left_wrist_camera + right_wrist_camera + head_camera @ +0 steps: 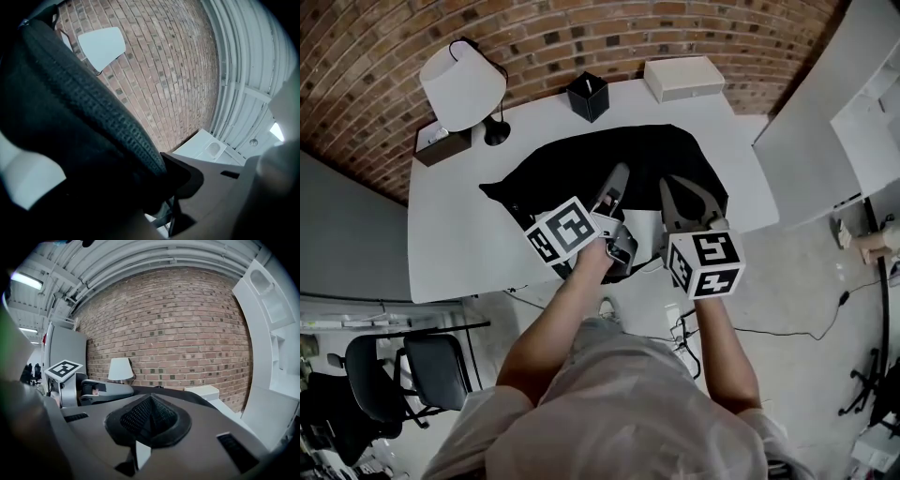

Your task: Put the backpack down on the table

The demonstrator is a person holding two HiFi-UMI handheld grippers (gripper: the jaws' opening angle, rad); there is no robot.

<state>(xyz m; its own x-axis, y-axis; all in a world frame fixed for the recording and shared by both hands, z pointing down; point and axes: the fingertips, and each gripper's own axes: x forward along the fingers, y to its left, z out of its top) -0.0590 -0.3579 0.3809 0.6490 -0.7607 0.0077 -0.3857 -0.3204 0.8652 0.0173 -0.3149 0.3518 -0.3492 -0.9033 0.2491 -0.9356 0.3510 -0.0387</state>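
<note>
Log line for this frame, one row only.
backpack: lying on table | left gripper: fingers shut on backpack | right gripper: fingers shut, over backpack

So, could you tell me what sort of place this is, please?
Probably an office or studio workspace: a white table against a brick wall, with a table lamp on it, and black office chairs on the floor beside it.
</note>
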